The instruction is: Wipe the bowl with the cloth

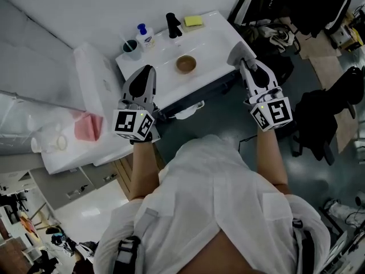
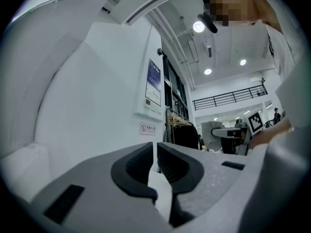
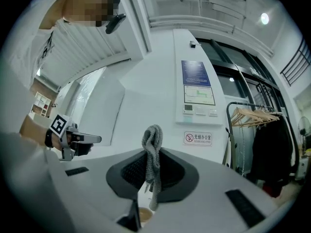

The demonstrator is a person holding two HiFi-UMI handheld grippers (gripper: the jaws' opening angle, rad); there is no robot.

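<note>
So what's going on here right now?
A person stands at a white sink with a gripper in each hand. The right gripper is shut on a grey cloth, a fold of which sticks up between its jaws. The left gripper has its jaws nearly together with nothing between them. The brown bowl sits in the sink, apart from both grippers; wiping has not begun.

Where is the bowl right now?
In the head view, top centre: the bowl sits in the white sink, just below the black faucet and yellow sponge.
</note>
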